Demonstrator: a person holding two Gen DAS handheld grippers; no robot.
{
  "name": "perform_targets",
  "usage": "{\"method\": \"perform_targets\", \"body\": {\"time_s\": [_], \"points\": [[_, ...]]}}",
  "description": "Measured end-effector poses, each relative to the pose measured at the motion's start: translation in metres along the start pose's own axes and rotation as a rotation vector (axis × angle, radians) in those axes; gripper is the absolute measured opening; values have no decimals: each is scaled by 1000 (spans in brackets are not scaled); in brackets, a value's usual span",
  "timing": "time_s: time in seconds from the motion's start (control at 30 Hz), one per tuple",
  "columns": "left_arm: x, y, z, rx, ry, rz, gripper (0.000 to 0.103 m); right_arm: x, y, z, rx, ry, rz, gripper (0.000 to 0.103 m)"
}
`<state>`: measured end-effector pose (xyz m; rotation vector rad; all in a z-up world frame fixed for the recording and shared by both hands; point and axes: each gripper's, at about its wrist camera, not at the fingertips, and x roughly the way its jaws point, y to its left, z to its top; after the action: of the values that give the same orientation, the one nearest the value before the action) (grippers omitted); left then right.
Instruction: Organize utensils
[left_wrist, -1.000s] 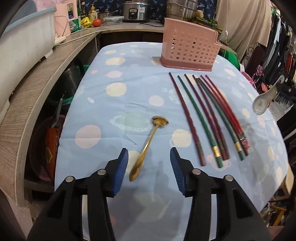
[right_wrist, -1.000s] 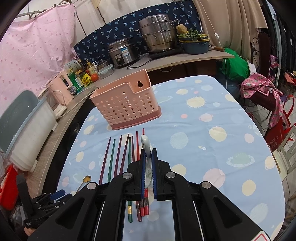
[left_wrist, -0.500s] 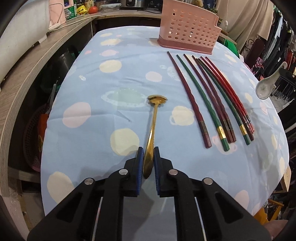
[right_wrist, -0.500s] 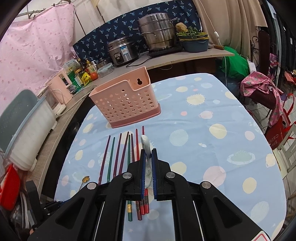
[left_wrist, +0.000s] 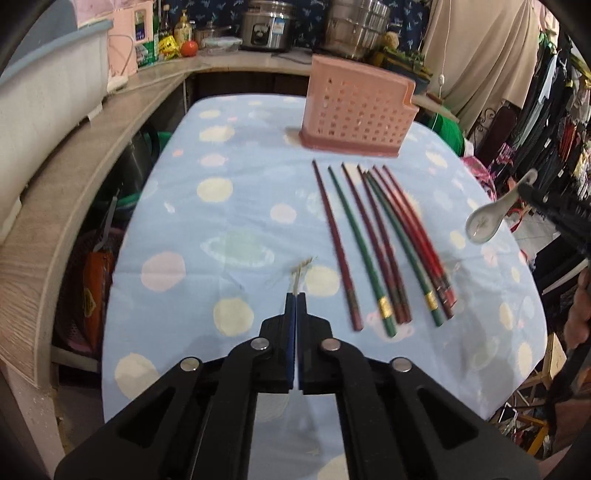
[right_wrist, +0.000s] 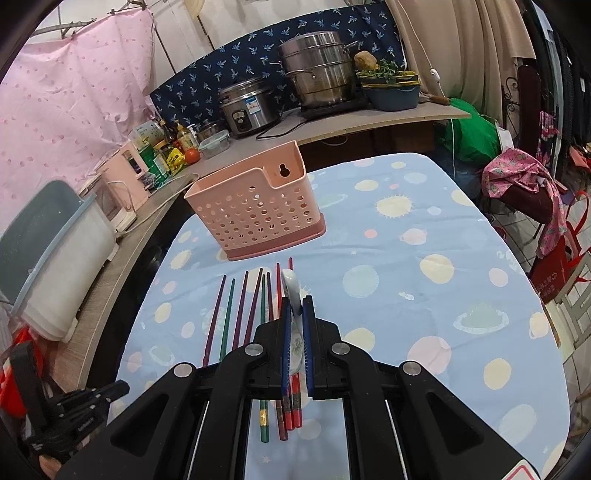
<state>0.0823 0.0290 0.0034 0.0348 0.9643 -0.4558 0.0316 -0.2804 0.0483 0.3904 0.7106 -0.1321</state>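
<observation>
Left wrist view shows the left gripper (left_wrist: 295, 295) clamped tight on the handle of a slim gold metal spoon (left_wrist: 301, 271), whose blurred bowl pokes straight out ahead of the fingertips, apparently raised off the blue polka-dot tablecloth (left_wrist: 229, 206). The right gripper (right_wrist: 296, 308) is closed on a white ceramic soup spoon (right_wrist: 290, 286), held in the air over the table's right side. The pink perforated plastic utensil holder (left_wrist: 356, 110) stands upright near the table's far edge, directly ahead of both claws. Seven red and green lacquered chopsticks (left_wrist: 384, 240) lie between, their long axes running toward the holder, tips nearly at its base. The gold spoon's axis already points at the holder; the right gripper looks nearer to it, so it seems better placed to drop first.
</observation>
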Motion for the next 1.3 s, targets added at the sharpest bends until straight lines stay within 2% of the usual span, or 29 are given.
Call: {"method": "perform_targets", "body": {"time_s": [0.13,0.23,0.33,0.43,0.53,0.57,0.6,0.8,0.9,0.93,1.0,1.3], "points": [[-10,-7,24,15,-51,0,0,-1,0,5,-1,-11,5,6],[-10,-8,32,26,-54,-12,0,-2,-1,5,1,-16,8,6],[-3,-9,20,41,-43,4,0,-2,-2,6,4,-12,7,6],[12,-12,-3,42,26,-20,5,-3,-3,4,8,-6,6,6],[25,-16,-25,25,87,-53,21,-3,-4,2,6,-2,4,6],[28,-17,-32,19,101,-56,30,-3,-4,2,7,-1,5,6],[31,-18,-38,15,115,-55,33,-3,-4,1,7,0,5,6],[45,-17,-59,-34,184,-64,32,-2,-4,-1,6,2,5,6],[46,-17,-62,-34,180,-56,29,-2,-4,-3,6,6,7,6],[46,-18,-62,-33,179,-55,27,-2,-4,-4,5,7,7,6],[47,-17,-62,-37,180,-54,11,-1,-4,-6,4,10,9,6],[34,-20,-55,-33,160,-50,10,-1,-5,-9,1,18,13,6]]}}
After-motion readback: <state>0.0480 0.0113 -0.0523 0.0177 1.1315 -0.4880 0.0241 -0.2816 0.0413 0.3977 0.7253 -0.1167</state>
